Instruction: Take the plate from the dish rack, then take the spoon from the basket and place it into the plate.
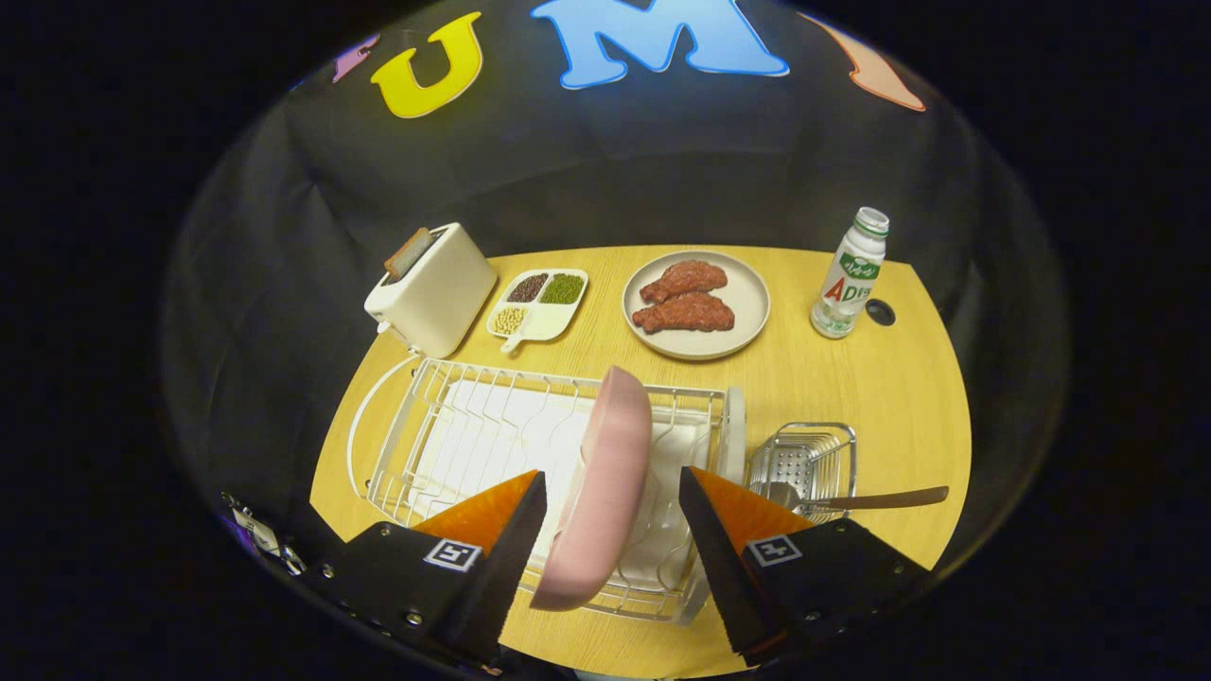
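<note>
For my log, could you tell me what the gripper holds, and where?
Nothing yet: the gripper is open, its fingers either side of the pink plate's rim in the rack.

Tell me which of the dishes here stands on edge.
The pink plate in the dish rack, between the open hand-held gripper fingers. The beige plate of meat and the divided dish lie flat on the table.

Warm, even overhead light falls on the counter, with soft, short shadows. Sharp focus mid-scene; fisheye bending curves the counter's edges, and the surroundings sink into darkness.
</note>
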`<control>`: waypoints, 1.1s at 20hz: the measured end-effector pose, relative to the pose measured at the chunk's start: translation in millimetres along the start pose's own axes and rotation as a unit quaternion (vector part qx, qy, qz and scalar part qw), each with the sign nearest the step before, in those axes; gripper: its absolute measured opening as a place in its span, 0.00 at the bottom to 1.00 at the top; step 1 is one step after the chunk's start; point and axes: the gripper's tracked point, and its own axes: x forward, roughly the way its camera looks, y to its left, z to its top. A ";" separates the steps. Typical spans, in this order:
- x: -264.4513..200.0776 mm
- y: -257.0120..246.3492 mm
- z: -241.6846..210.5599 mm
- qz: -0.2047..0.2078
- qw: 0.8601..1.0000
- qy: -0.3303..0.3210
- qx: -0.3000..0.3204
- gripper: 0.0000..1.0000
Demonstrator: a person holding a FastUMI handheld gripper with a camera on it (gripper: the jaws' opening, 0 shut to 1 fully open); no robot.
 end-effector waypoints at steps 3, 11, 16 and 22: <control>12.5 0.7 -10.4 0.003 0.999 0.048 -0.003 0.71; 14.8 -12.3 -21.5 -0.057 0.994 0.093 -0.014 0.38; 9.9 -20.5 -20.9 -0.088 0.987 0.125 -0.048 0.38; 0.6 -26.4 -8.2 -0.127 0.975 0.147 -0.106 0.38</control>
